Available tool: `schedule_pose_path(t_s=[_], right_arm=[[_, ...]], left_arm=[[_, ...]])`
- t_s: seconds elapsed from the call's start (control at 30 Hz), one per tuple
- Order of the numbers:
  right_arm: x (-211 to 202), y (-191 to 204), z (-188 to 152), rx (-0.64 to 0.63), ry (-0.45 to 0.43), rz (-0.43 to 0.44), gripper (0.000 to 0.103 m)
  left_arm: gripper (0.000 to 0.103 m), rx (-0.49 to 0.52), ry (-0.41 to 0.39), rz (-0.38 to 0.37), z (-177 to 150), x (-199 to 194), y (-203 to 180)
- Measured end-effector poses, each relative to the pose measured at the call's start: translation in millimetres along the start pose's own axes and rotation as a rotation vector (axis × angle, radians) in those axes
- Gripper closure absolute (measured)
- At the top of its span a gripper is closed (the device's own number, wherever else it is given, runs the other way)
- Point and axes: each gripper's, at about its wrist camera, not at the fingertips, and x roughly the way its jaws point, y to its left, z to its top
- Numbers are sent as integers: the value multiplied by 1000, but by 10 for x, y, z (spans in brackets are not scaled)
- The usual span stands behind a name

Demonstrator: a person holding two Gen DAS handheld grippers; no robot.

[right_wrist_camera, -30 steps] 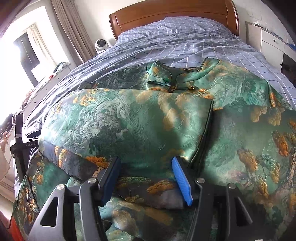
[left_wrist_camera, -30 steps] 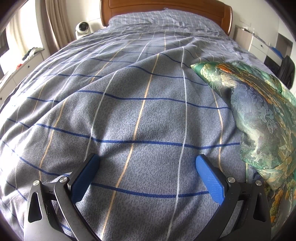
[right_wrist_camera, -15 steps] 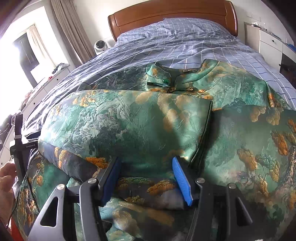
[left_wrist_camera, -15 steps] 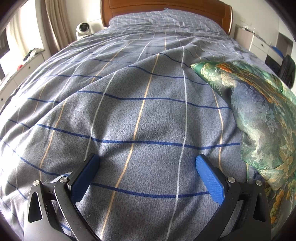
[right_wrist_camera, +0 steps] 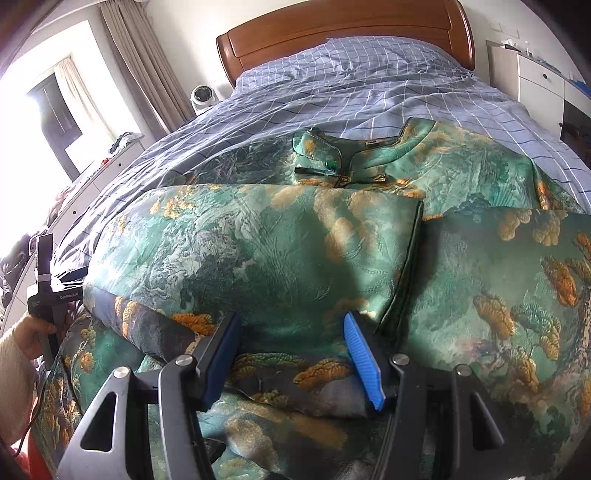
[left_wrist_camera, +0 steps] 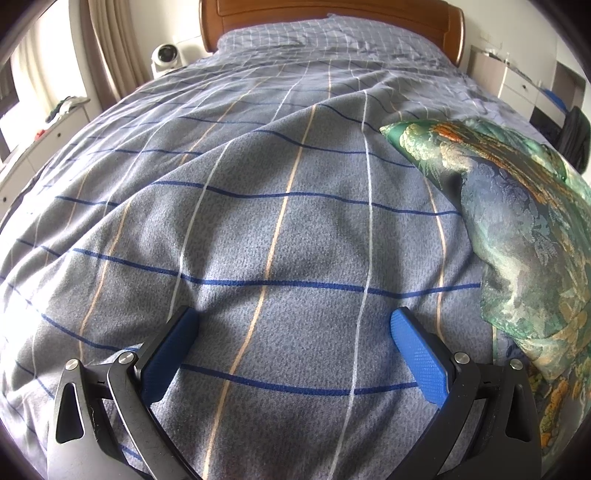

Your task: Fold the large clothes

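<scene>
Garment (right_wrist_camera: 295, 258) lengthwise — collar toward headboard (right_wrist_camera: 332, 33)

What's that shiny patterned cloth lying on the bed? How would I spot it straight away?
Start at the bed with the curved brown wooden headboard and grey-blue checked cover. Spread over its near part lies a glossy green brocade garment with orange tree patterns, one flap folded over. Its small stand-up collar with clasps faces the headboard; nothing else there is shiny or green.
</scene>
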Motion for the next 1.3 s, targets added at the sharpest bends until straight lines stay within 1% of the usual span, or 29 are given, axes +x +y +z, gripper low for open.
schedule_pose_path(t_s=[0.07,0.13,0.17,0.23,0.3,0.37,0.4,0.5,0.57,0.6,0.7,0.77,0.83,0.9,1.0,1.07,1.2,1.3], right_arm=[[-26,11,12,-6,-4,1,43],[-58,28,18,-13,2,-2,43],[-84,44,36,-18,9,-7,43],[-195,80,75,-18,9,-13,43],[-360,101,94,-9,-12,-25,43],[-577,119,93,3,-40,-37,42],[-672,128,82,4,-50,-49,40],[-1033,167,7,-4,-82,-109,27],[-1247,187,-58,-11,-96,-137,26],[-1373,205,-102,-11,-102,-152,26],[-1742,229,-261,-15,-127,-185,26],[-1943,270,-368,-33,-140,-204,26],[-2153,317,-497,-76,-156,-246,26],[-2326,417,-638,-139,-170,-310,26],[-2559,539,-856,-234,-188,-396,26],[-2682,604,-991,-270,-198,-424,26],[-2877,692,-1286,-287,-204,-435,26],[-2903,719,-1467,-258,-187,-409,26]], left_arm=[[0,-8,10,2,-14,-24,24],[1,-25,13,-15,-14,-103,44],[1,-33,6,-28,-33,-178,65],[1,-66,-38,-35,-79,-387,123],[1,-101,-119,-32,-126,-739,173],[1,-108,-213,-23,-172,-1183,169],[1,-104,-258,-18,-198,-1402,147],[0,-80,-368,-9,-276,-1961,46],[0,-56,-422,-9,-352,-2315,-65],[0,-45,-436,-7,-397,-2444,-123],[0,-12,-422,14,-546,-2644,-298],[0,4,-405,35,-732,-2720,-470],[0,17,-388,29,-908,-2764,-612],[0,26,-370,15,-1065,-2815,-751],[0,40,-363,11,-1286,-2921,-965],[0,46,-344,-10,-1402,-2963,-1081],[0,70,-270,-84,-1585,-2987,-1291],[0,96,-221,-116,-1677,-2989,-1419]])
